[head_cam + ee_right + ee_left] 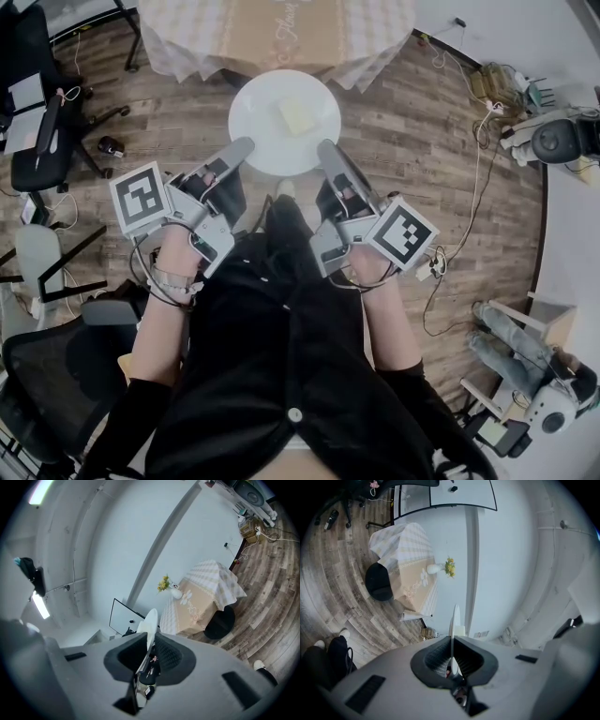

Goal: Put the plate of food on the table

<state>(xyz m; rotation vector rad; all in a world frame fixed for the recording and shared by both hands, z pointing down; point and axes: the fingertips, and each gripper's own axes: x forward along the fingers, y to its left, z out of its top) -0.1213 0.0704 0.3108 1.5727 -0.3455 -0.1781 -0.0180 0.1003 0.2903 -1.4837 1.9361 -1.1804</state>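
A round white plate (pixel 272 131) carrying a pale yellow piece of food (pixel 296 116) is held level over the wooden floor, just short of the table (pixel 272 37) with its checked cloth and beige runner. My left gripper (pixel 242 150) is shut on the plate's left rim, and my right gripper (pixel 325 152) is shut on its right rim. In the left gripper view the plate (pixel 453 620) shows edge-on between the closed pads of the left gripper (pixel 452 641). The right gripper view shows the plate (pixel 150 623) clamped in the right gripper (pixel 149 644) in the same way.
On the table (pixel 405 569) stands a white vase with yellow flowers (pixel 440 567), and a black round stool (pixel 379 581) sits beside it. Office chairs (pixel 42 122) stand at the left. Cables and a power strip (pixel 436 262) lie on the floor at the right.
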